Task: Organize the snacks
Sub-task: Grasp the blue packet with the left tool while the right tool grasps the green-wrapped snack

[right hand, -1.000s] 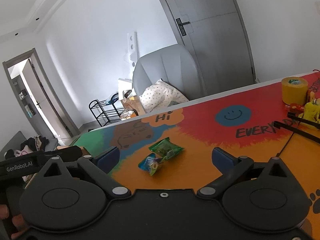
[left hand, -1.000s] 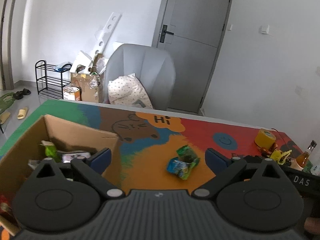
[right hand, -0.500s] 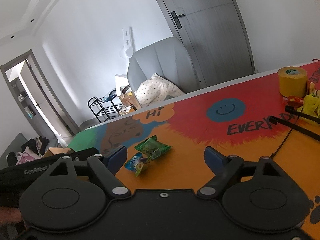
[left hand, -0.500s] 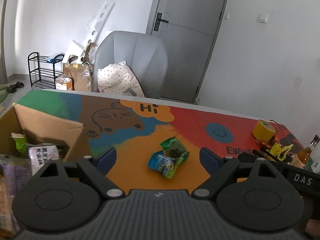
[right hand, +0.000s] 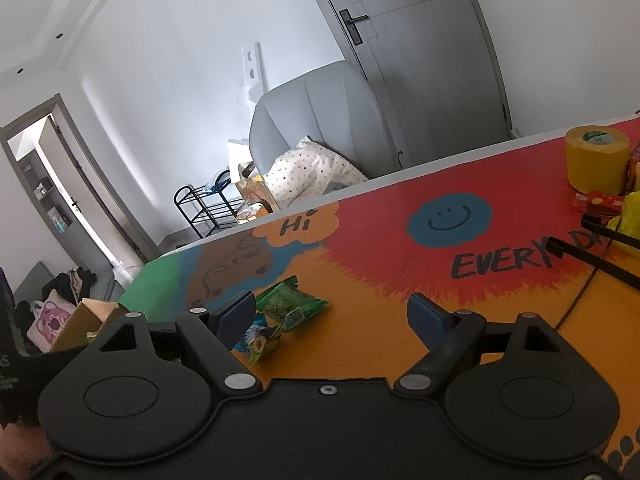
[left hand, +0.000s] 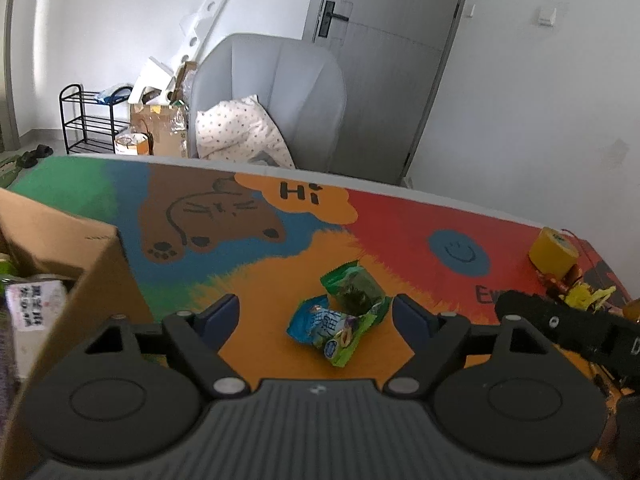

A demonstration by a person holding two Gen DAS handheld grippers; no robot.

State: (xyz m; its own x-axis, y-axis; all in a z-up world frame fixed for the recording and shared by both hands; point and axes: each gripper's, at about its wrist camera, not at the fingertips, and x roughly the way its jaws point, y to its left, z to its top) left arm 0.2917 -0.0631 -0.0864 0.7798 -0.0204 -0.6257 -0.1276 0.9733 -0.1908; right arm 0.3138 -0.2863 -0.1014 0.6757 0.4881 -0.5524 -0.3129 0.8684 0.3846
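Observation:
Two snack packets lie together on the orange part of the colourful table mat. A green packet (left hand: 354,288) lies just behind a blue-green packet (left hand: 330,330). My left gripper (left hand: 316,314) is open and empty, with the packets between its fingertips, a little above the table. In the right wrist view the green packet (right hand: 292,306) and blue-green packet (right hand: 260,338) lie by my left fingertip. My right gripper (right hand: 332,314) is open and empty, to the right of the packets. A cardboard box (left hand: 92,276) with several snacks stands at the left.
A yellow tape roll (left hand: 554,250) and small yellow and red items (left hand: 580,290) sit at the table's right end, with black cables (right hand: 592,258). A grey armchair (left hand: 276,92) with a dotted cushion stands behind the table. The right gripper's body (left hand: 560,324) shows at the right.
My left gripper has moved right from over the box toward the packets, which now sit between its fingertips. My right gripper has shifted right, so the packets now lie by its left fingertip.

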